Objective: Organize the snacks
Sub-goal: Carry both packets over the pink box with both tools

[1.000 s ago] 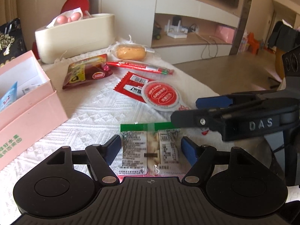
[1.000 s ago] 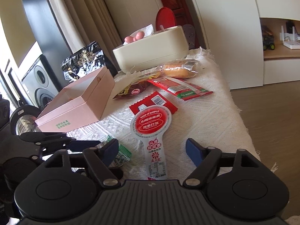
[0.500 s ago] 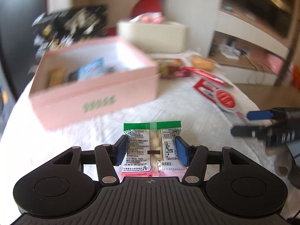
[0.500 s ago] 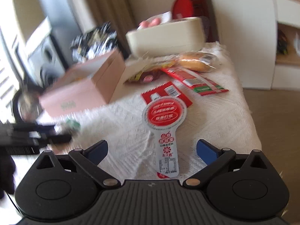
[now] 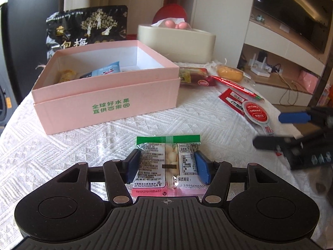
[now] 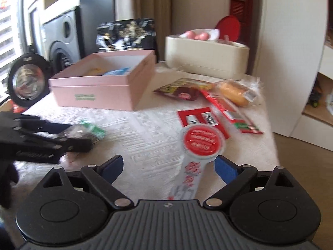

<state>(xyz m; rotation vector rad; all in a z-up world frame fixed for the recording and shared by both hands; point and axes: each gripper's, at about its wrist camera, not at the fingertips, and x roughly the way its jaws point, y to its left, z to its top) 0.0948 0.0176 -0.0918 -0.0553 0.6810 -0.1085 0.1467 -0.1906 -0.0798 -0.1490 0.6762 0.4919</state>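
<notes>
My left gripper [image 5: 167, 166] is shut on a green-topped nut packet [image 5: 168, 162] and holds it above the white cloth, in front of the open pink box [image 5: 108, 95]. The box holds a blue packet [image 5: 104, 70] and a yellow snack [image 5: 66, 76]. My right gripper [image 6: 168, 166] is open, its blue pads on either side of the stem of a round red-and-white lollipop packet [image 6: 200, 142] lying on the cloth. The left gripper with its packet also shows in the right wrist view [image 6: 83, 133], and the right gripper in the left wrist view [image 5: 287, 129].
On the cloth lie a red sachet [image 6: 199, 118], a long red stick packet [image 6: 231, 112], a dark red pouch [image 6: 183, 89] and a wrapped bun [image 6: 235, 92]. A cream tissue box [image 5: 177, 41] and a black bag [image 5: 87, 29] stand behind. The table edge [image 6: 272, 137] is to the right.
My left gripper closed on the nut packet, lifted it and swung left to face the pink box. My right gripper moved forward over the lollipop packet's stem, still open.
</notes>
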